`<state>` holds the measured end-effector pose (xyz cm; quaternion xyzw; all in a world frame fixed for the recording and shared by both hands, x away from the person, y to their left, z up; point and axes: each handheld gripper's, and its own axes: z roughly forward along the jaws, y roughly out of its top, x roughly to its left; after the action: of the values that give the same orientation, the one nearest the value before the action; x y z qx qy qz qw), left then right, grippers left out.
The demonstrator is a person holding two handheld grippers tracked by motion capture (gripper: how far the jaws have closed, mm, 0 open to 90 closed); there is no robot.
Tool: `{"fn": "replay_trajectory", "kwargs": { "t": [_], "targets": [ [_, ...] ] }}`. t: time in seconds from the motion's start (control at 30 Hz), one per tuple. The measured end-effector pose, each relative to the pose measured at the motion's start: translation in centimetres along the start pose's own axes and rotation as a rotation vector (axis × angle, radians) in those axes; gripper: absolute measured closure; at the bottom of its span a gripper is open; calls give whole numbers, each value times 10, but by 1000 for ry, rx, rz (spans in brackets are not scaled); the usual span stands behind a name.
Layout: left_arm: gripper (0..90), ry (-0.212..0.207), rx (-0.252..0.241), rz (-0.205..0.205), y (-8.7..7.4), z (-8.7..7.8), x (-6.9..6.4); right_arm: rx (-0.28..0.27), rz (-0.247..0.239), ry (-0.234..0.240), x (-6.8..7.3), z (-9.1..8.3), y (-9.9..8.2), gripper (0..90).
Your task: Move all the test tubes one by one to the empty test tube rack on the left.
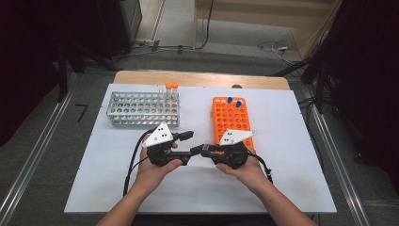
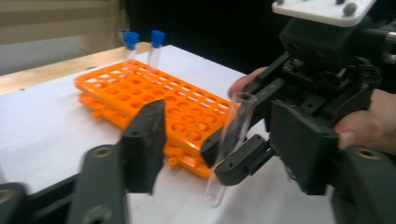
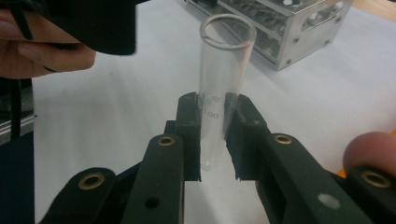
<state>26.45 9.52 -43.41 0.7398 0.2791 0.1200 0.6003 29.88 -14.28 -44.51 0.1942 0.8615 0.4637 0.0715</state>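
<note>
Clenched on the clear test tube, the right gripper had its two black pads pressed against the lower part of the glass, just above the rounded bottom, with the open, capless mouth standing up past the jaws. Seen from the left gripper view, that tube hung tilted above the white table, in front of the orange rack, and it lay between the left gripper's jaws, which stood apart from it and gripped nothing.

Such a tube was probably light, stiff and smooth, so it could slip or swivel in a loose pinch and crack under a hard one. With the lower end already taken, the free upper half below the rim looked the best place for a second hold: square across the wall, gently, clear of the thin lip
</note>
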Motion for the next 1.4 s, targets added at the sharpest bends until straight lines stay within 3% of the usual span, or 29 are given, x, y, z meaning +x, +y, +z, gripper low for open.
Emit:
{"fn": "replay_trajectory", "kwargs": {
  "t": [0.23,0.43,0.73,1.03,1.3,1.4],
  "targets": [
    [553,-46,40,23,-2,8,-5,13,-19,29,9,5,2,739],
    [662,-43,75,34,-3,13,-7,22,-23,41,12,7,2,739],
    [742,-32,81,53,-4,14,-9,26,-20,48,13,8,3,739],
    [764,-11,67,68,-3,13,-9,19,-16,41,12,7,3,732],
    [764,0,39,45,3,7,0,19,-7,51,6,1,2,476],
    [764,5,30,27,4,5,5,0,-13,56,5,-5,0,314]
  ]
}}
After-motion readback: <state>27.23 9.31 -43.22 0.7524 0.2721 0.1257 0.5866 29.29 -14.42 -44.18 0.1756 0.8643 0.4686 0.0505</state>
